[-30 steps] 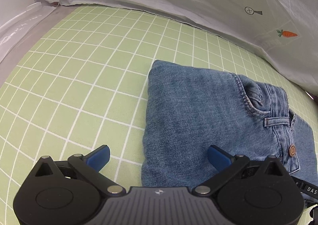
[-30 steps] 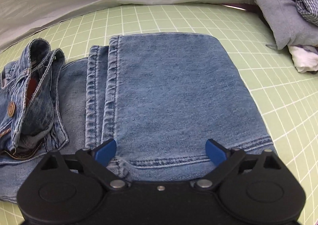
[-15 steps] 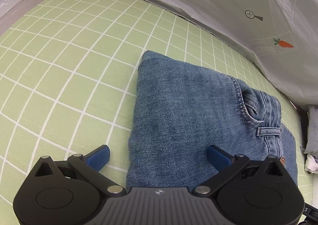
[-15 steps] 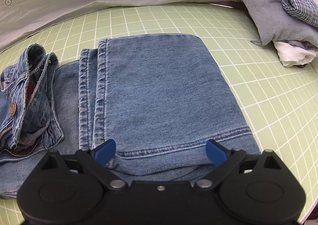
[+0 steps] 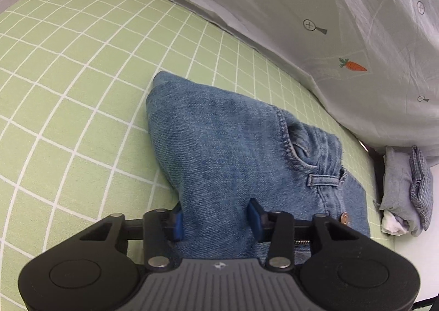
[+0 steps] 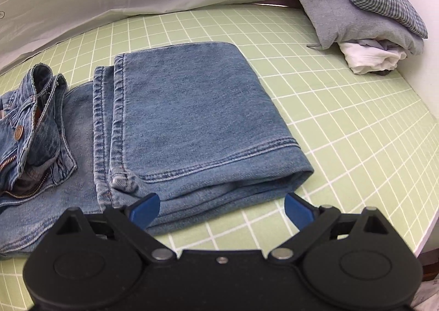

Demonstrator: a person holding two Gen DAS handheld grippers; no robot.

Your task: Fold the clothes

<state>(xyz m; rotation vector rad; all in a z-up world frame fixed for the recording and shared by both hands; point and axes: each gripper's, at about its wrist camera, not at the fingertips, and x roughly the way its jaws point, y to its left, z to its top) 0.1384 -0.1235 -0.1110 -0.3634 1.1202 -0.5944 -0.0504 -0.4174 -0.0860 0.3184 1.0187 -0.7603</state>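
A pair of blue jeans [image 5: 227, 151] lies folded on the green grid mat [image 5: 68, 86]. My left gripper [image 5: 216, 219] is shut on the jeans' near left end, which bunches up between the blue pads. In the right wrist view the folded legs [image 6: 192, 118] lie flat, with the open waistband and button [image 6: 18, 132] at the left. My right gripper [image 6: 222, 208] is open, just in front of the hem end, one pad touching the denim's near edge.
A pile of folded clothes [image 6: 365, 9], grey with a checked shirt on top, sits at the mat's far right; it also shows in the left wrist view [image 5: 406, 187]. A white sheet with carrot prints [image 5: 301, 3] hangs along the back. The mat's right edge [image 6: 428, 206] is close.
My left gripper has closed on the jeans' left end and lifted it into a bunch. My right gripper has drawn back off the legs to just before the hem, still open.
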